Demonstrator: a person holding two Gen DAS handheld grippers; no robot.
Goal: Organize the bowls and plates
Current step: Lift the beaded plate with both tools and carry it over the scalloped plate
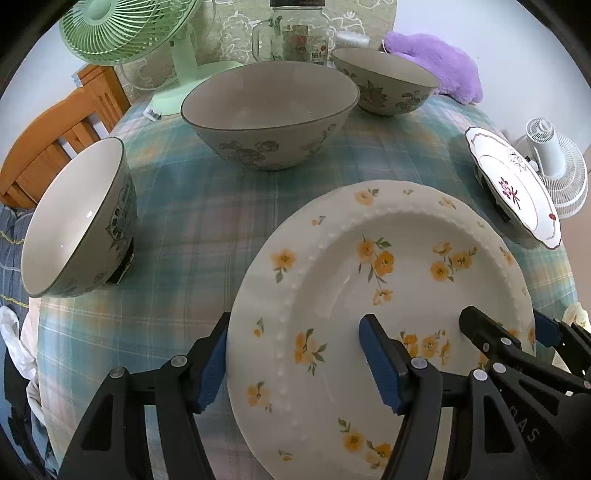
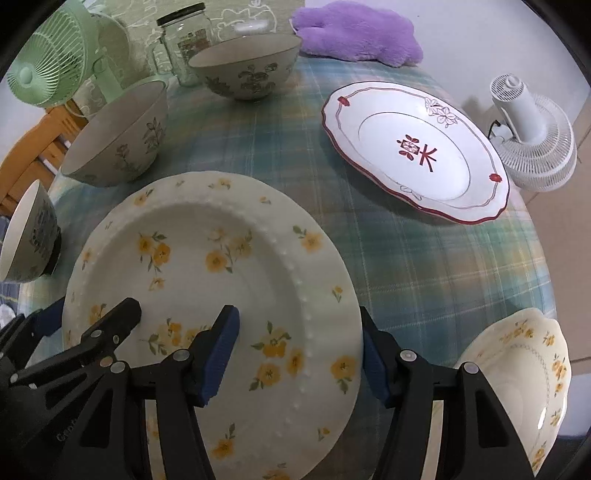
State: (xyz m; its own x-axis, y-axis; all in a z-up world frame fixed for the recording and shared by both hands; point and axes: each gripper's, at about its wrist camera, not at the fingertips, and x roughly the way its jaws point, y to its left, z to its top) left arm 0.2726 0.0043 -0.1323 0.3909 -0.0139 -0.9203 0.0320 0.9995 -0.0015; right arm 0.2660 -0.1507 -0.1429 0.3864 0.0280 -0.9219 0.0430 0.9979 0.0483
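The yellow-flowered plate (image 1: 369, 295) lies flat on the plaid surface (image 1: 192, 206), directly ahead of both claws. The left claw (image 1: 295, 365) straddles its left rim and the right claw (image 2: 299, 354) its right rim. Both stand apart, not yet clamped, and neither looks nearer.

Open cloth (image 2: 424, 258) between yellow-flower plate (image 2: 229, 258) and red-rimmed plate (image 2: 417, 155); bowls (image 1: 269, 110) crowd beyond.

Flowered plate (image 1: 332, 280): glossy glazed ceramic, beaded rim. Worktop (image 2: 424, 258): matt woven plaid cloth. Tongs' pads (image 1: 380, 365): matt blue rubber (arms black plastic). Jar (image 1: 295, 33): clear glass.
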